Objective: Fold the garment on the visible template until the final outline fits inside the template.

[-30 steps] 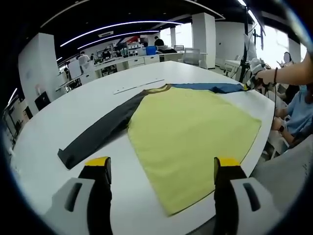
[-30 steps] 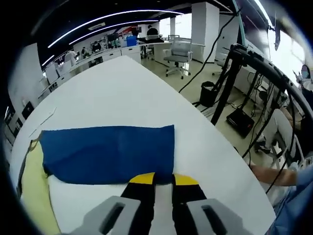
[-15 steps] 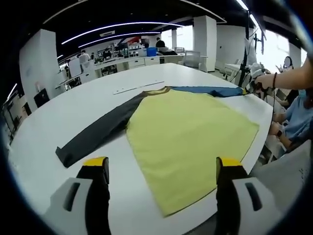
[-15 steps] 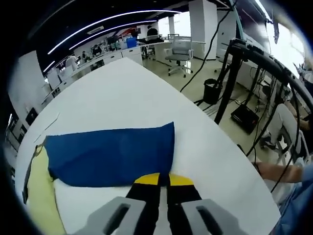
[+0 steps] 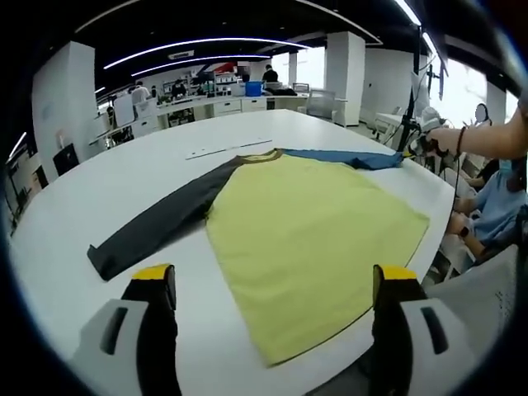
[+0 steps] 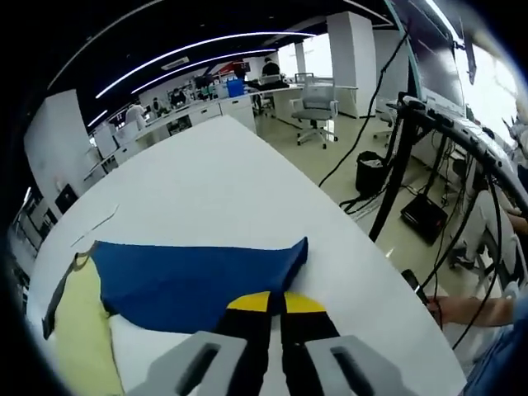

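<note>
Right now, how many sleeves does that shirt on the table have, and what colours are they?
2. The dark grey sleeve stretches flat toward the left gripper's side. The blue sleeve lies at the far side, its cuff pinched by the right gripper.

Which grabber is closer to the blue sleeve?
The right one. The right gripper is shut on the blue sleeve at its cuff edge. The left gripper is open and sits far off, near the yellow shirt body's bottom hem.
</note>
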